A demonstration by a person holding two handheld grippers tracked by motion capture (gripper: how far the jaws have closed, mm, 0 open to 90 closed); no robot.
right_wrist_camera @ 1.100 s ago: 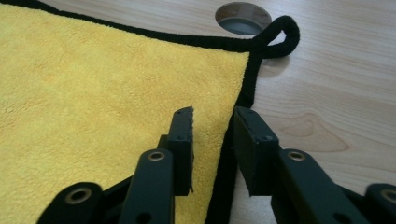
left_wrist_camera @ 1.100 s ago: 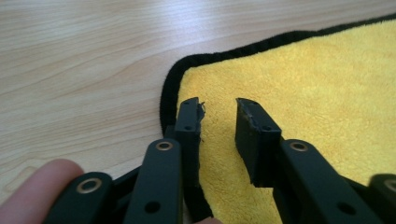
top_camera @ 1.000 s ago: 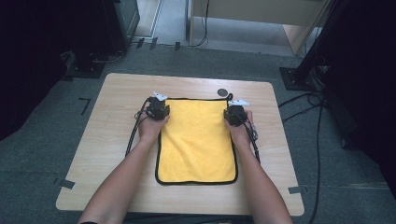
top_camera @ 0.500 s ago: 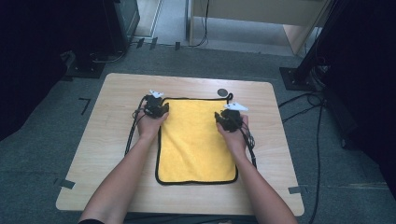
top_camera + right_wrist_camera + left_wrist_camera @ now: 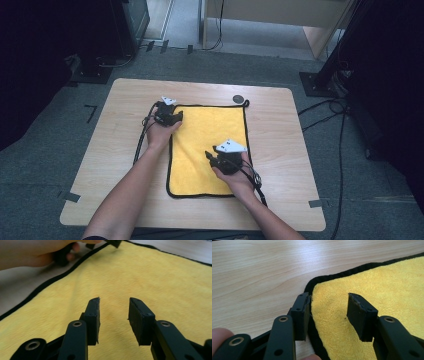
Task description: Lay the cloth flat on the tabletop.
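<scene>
Yellow fleece cloth w/ black trim (image 5: 207,147) lies flat mid-desk on the pale wooden desk (image 5: 115,150). Left gripper (image 5: 329,315) at cloth's far-left corner, fingers just opening, spread, gripping nothing. Right gripper (image 5: 113,320) over cloth's near-right part, fingers also opening, empty.

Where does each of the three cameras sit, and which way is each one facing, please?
High view: above the person's side, looking forward and down on the table and yellow cloth; both forearms and each hand-held gripper, left and right, show.
Left gripper view: rides the left hand-held gripper, facing the cloth's black-edged corner; jaws open, a fingertip shows.
Right gripper view: rides the right hand-held gripper, facing across the cloth; the other hand shows.
All three share the cloth.
</scene>
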